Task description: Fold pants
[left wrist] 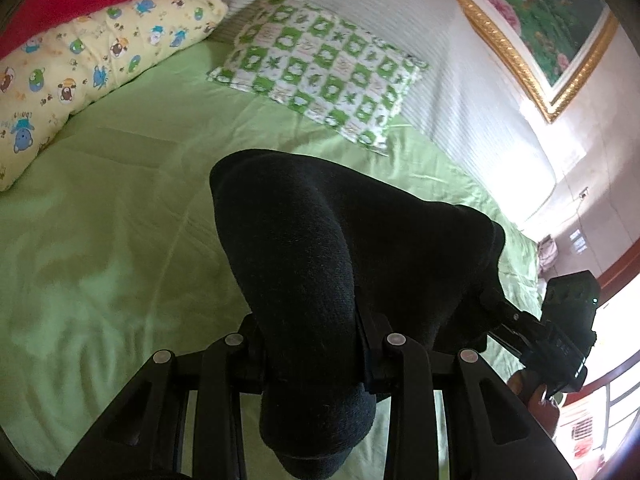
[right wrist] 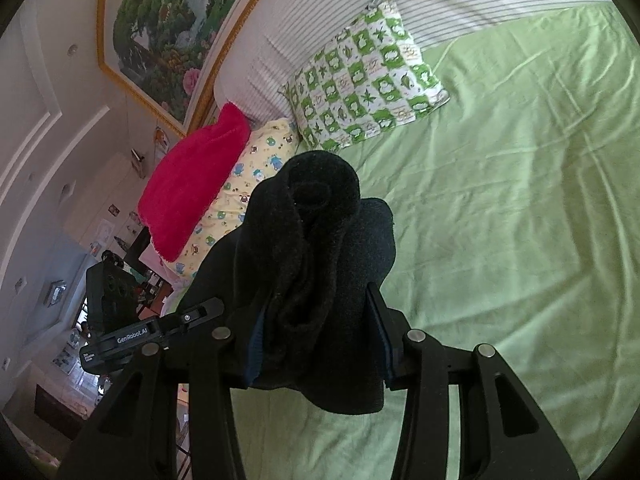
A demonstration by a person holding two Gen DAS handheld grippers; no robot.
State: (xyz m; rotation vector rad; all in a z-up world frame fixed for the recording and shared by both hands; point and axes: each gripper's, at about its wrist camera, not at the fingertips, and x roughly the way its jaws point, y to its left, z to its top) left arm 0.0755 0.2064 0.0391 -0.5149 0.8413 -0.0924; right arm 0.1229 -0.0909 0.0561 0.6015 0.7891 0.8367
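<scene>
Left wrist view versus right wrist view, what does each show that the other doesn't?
Only the left wrist view shows the right gripper, off to one side. Only the right wrist view shows the left gripper and a cluttered room corner beyond it. Both show bunched black fabric pants clamped between fingers, the green bedsheet, the green-and-white checked pillow and the gold-framed painting.

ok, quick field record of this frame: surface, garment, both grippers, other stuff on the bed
surface: green sheet
garment: black pants, bunched, lifted above the sheet
left gripper: shut on a bunch of the pants
right gripper: shut on another bunch of the pants
pillows: green checked pillow, yellow cartoon pillow
also: red blanket beside the yellow pillow
wall: framed painting
</scene>
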